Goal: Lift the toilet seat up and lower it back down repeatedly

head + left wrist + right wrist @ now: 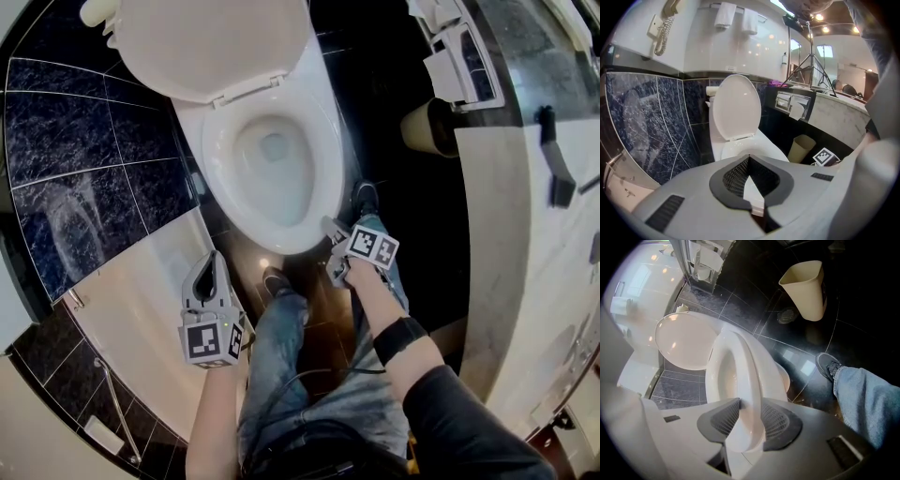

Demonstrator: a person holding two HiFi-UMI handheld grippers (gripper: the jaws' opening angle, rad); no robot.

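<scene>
**Head view:** toilet seat lies low over the bowl. The lid stands up at 12 o'clock. R gripper is at the seat's front edge, approx 5 o'clock of the bowl, w/ its jaws on the rim. L gripper hangs at 7 o'clock, apart from the toilet and touching nothing.

Can't tell if the seat is flat on the bowl or a hair off it. My read is that a lift is about to begin. The no. of cycles done can't be told. Left to do: swing the seat up to the lid, bring it down, repeat.

Around the toilet:
- bin at 2 o'clock
- paper holder at 1 o'clock
- pale counter along 3 o'clock
- a shoe at 6 o'clock, near the bowl's front

**L gripper view:** jaws are closed tip to tip, nothing held. The lid is upright dead ahead. Also in view are a wall phone at 10 o'clock, towels at 12 and a tripod at 1.

**R gripper view:** pads clamp both sides of the seat's rim. Jaws stand partway apart w/ the rim filling the gap. The lid is beyond at 10 o'clock, the bin at 1, and the jeans leg at 4.

Nothing appears to block the seat's arc, since the lid is already up. The leg and shoe are nearest, beside the bowl. L gripper is clear of it.
</scene>
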